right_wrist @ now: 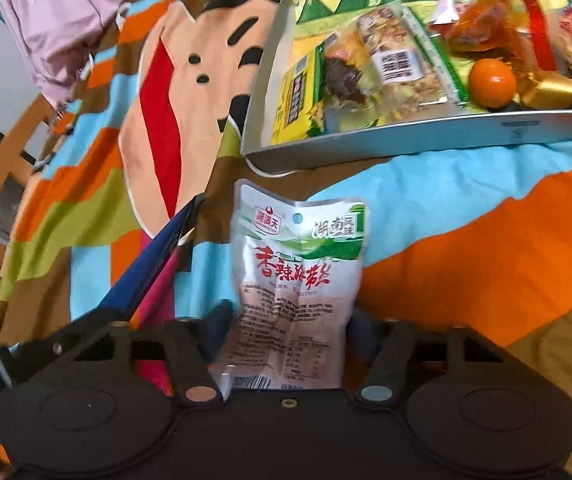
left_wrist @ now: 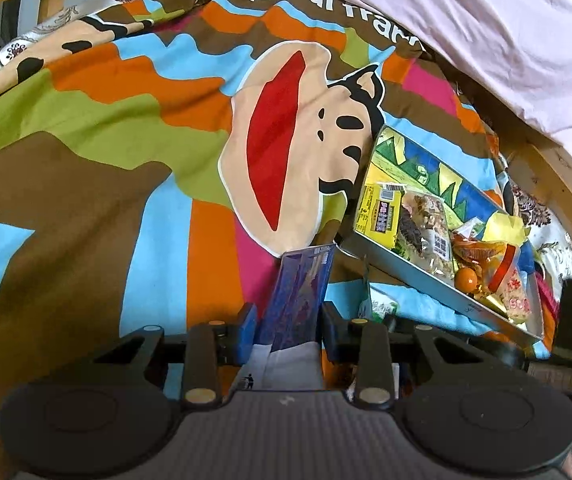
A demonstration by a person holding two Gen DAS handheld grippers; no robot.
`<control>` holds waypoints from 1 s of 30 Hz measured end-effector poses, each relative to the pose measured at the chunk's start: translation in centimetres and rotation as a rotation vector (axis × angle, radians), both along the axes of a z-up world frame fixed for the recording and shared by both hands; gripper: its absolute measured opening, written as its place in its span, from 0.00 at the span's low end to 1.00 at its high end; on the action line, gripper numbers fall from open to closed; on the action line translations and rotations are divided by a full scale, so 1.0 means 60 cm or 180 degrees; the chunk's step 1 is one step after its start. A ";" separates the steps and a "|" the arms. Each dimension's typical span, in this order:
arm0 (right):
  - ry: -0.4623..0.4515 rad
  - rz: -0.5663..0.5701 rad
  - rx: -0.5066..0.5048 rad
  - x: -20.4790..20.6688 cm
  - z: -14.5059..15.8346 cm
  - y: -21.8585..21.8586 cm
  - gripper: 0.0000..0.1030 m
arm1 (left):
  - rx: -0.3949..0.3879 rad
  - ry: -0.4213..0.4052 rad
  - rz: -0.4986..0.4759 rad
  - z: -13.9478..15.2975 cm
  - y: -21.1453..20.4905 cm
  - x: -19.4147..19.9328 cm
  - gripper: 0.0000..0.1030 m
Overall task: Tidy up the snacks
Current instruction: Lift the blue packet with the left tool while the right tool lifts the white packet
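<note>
My left gripper (left_wrist: 288, 328) is shut on a blue snack packet (left_wrist: 300, 288), held upright above the colourful bedspread, left of the box. My right gripper (right_wrist: 286, 320) is shut on a white and green snack pouch with red lettering (right_wrist: 294, 276), held just in front of the box's near wall. The shallow grey box (right_wrist: 406, 136) holds several snacks: a nut bar packet (right_wrist: 402, 64), a yellow packet (right_wrist: 298, 96), a small orange (right_wrist: 492, 82) and orange wrappers. The box also shows in the left wrist view (left_wrist: 426, 280). The blue packet shows in the right wrist view (right_wrist: 154, 264) at left.
A colourful cartoon bedspread (left_wrist: 126, 120) covers the bed. A pink quilt (left_wrist: 486, 32) is bunched at the far side. The wooden bed frame (left_wrist: 558, 184) runs along the right edge behind the box.
</note>
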State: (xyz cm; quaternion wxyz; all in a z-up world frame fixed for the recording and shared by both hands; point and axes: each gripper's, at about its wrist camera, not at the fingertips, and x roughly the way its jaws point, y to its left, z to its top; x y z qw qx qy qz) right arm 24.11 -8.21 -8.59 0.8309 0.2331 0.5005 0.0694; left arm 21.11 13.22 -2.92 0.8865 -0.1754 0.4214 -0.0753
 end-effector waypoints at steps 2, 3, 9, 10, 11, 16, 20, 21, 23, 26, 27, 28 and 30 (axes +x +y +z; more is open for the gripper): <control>-0.0004 -0.0104 0.0240 -0.011 -0.002 -0.024 0.37 | -0.0094 -0.0006 0.0010 0.001 0.004 0.000 0.36; -0.0012 -0.0125 0.0310 -0.016 -0.003 -0.033 0.32 | -0.0151 -0.0008 0.0010 0.001 0.005 0.000 0.36; -0.0201 -0.0075 0.0432 -0.039 0.007 -0.062 0.27 | -0.0341 -0.0060 -0.0033 0.005 0.004 -0.005 0.36; -0.0245 -0.0049 0.0421 -0.042 0.010 -0.063 0.27 | -0.0367 -0.0078 -0.0047 0.006 0.002 -0.006 0.36; -0.0277 -0.0032 0.0409 -0.045 0.013 -0.063 0.27 | -0.0393 -0.0099 -0.0064 0.007 -0.001 -0.007 0.36; -0.0439 0.0080 0.0375 -0.060 0.035 -0.083 0.27 | -0.0452 -0.0225 -0.0131 0.013 -0.015 -0.010 0.36; -0.0586 0.0251 0.0226 -0.073 0.064 -0.103 0.27 | -0.0442 -0.0326 -0.0189 0.015 -0.027 -0.013 0.36; -0.0607 0.0279 0.0196 -0.076 0.071 -0.112 0.27 | -0.0441 -0.0350 -0.0200 0.015 -0.031 -0.013 0.36; -0.0637 0.0316 0.0146 -0.087 0.084 -0.134 0.27 | -0.0451 -0.0395 -0.0219 0.016 -0.037 -0.012 0.36; -0.0674 0.0344 0.0068 -0.103 0.102 -0.170 0.27 | -0.0486 -0.0436 -0.0286 0.015 -0.050 -0.012 0.35; -0.0681 0.0346 0.0053 -0.107 0.106 -0.179 0.27 | -0.0522 -0.0435 -0.0315 0.014 -0.053 -0.011 0.35; -0.0685 0.0346 0.0044 -0.113 0.109 -0.190 0.27 | -0.0561 -0.0429 -0.0336 0.012 -0.056 -0.012 0.35; -0.0696 0.0338 0.0046 -0.124 0.114 -0.211 0.27 | -0.0637 -0.0422 -0.0383 0.011 -0.065 -0.013 0.35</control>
